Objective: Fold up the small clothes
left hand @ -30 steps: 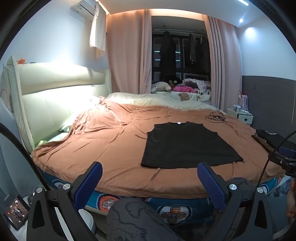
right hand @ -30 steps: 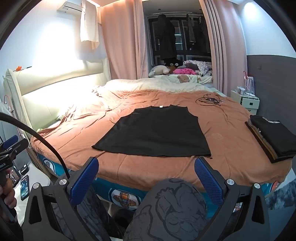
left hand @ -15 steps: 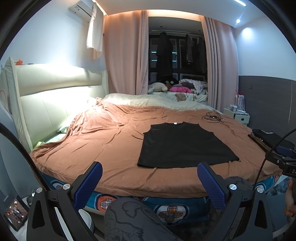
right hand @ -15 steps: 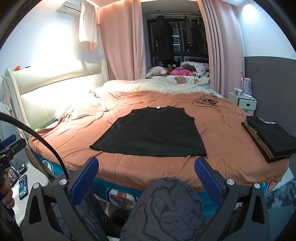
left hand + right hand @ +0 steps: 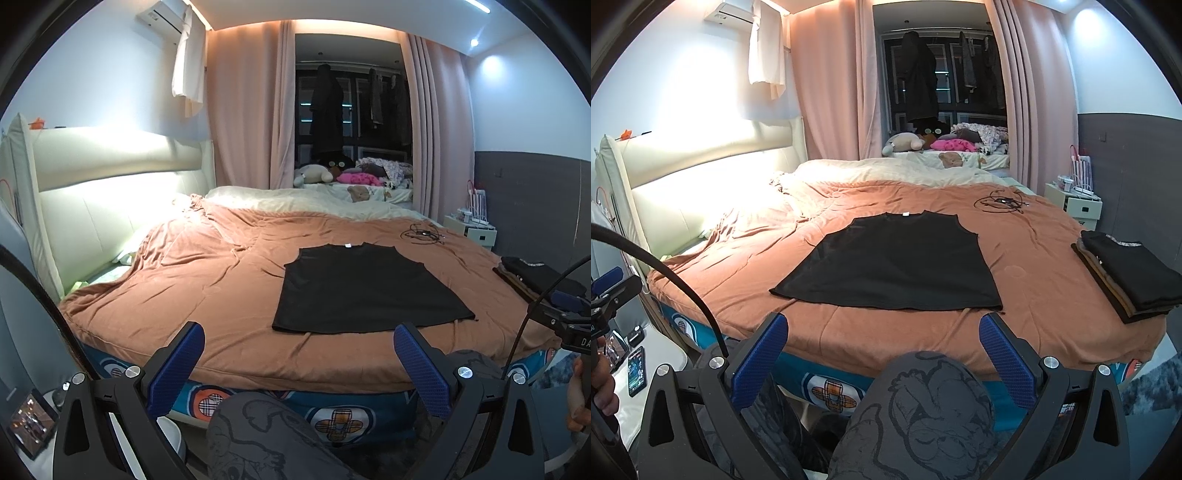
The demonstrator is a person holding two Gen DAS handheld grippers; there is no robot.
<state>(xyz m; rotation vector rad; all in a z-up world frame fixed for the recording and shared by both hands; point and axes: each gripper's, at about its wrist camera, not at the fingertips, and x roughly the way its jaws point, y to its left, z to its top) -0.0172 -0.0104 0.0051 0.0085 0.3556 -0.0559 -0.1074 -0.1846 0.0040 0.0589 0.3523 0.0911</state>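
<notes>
Blue-padded fingers of both the left gripper [image 5: 298,363] and the right gripper [image 5: 882,352] stand wide apart and empty, low in frame before the bed edge. The black sleeveless top [image 5: 892,264] lies flat mid-frame on the rust-brown bedspread [image 5: 1034,266]; a pinch at its hem could snag that loose cover too, dragging wrinkles toward the stack of folded dark clothes [image 5: 1126,275] at right.
</notes>
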